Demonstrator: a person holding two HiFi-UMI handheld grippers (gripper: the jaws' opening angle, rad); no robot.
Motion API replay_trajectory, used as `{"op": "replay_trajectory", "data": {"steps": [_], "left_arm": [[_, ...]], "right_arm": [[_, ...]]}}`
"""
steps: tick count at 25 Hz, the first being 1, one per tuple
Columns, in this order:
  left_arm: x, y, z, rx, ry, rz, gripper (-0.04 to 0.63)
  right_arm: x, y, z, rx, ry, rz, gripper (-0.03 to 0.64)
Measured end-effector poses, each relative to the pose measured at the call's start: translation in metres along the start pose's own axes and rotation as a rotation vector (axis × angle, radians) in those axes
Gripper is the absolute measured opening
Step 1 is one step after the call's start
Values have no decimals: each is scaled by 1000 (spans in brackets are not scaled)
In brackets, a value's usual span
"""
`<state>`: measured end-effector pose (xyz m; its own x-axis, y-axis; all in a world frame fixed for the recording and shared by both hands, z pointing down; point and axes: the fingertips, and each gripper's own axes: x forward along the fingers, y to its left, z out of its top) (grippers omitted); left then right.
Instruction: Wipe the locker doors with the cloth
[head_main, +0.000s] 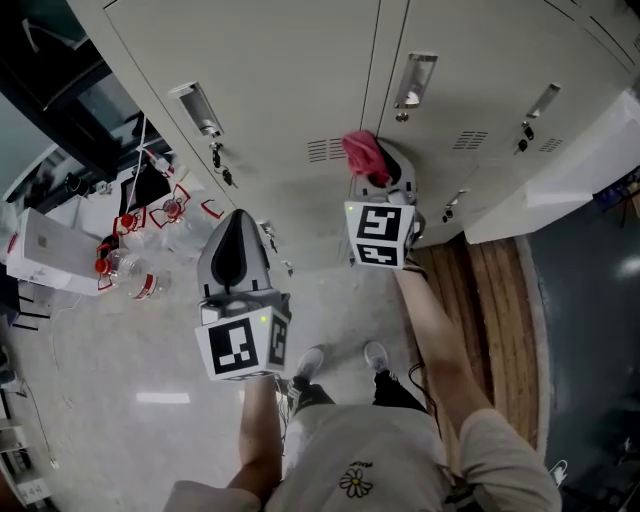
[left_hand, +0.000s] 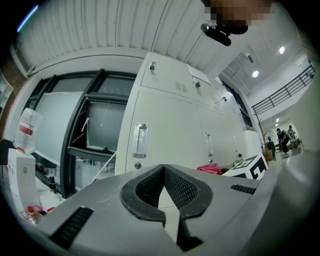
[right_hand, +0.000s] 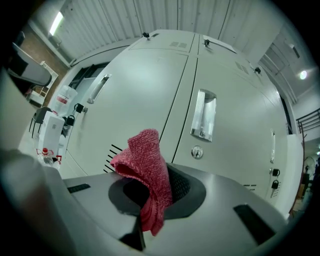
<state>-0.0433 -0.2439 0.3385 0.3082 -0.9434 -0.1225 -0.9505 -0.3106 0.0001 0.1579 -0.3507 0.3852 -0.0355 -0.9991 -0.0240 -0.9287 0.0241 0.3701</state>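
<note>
Pale grey locker doors (head_main: 290, 70) fill the top of the head view, each with a recessed handle (head_main: 415, 80) and a lock. My right gripper (head_main: 372, 168) is shut on a red cloth (head_main: 362, 152), held up close to the seam between two doors, beside the vent slots (head_main: 325, 150). In the right gripper view the cloth (right_hand: 145, 160) sticks out of the jaws in front of the door (right_hand: 145, 95); I cannot tell whether it touches. My left gripper (head_main: 238, 218) hangs lower left, shut and holding nothing, and faces another door (left_hand: 160, 125).
Several plastic bottles with red caps (head_main: 130, 275) and a white box (head_main: 45, 250) lie on the floor at the left. A wooden strip (head_main: 495, 300) runs along the right. The person's shoes (head_main: 310, 360) stand just before the lockers. A dark window frame (left_hand: 85, 145) adjoins the lockers.
</note>
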Motion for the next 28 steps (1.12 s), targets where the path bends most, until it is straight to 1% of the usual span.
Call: {"op": "replay_trajectory", "data": {"steps": [2,7,10,13,15,19,22,28], "left_arm": [[-3,1,7,8,-12,4,17],[-13,-1,27,38,-36,-4,17],[-22,-5,36,66,-45,-13,17],[-32,-9,36,80,-43,-23,17],[-39,-15,29,81,-32,-31,17],[-53,-30,27,78,-72,-53,17],[-63,-39,22,104,-82,-63,17],[-73,-45,17,134,-74,-55,17]], "right_arm": [[-7,0,16,-25,-35,8,29],[-40,0,69,-38,-139,26,29],[-70,10,95,-93,-199,70,29],[-101,22,109,-82,-239,114,29],[-119,29,112,-52,-256,133,29],[-151,38,108,51,-248,142,29],[-170,40,96,124,-231,149,29],[-188,39,73,147,-178,170,29]]}}
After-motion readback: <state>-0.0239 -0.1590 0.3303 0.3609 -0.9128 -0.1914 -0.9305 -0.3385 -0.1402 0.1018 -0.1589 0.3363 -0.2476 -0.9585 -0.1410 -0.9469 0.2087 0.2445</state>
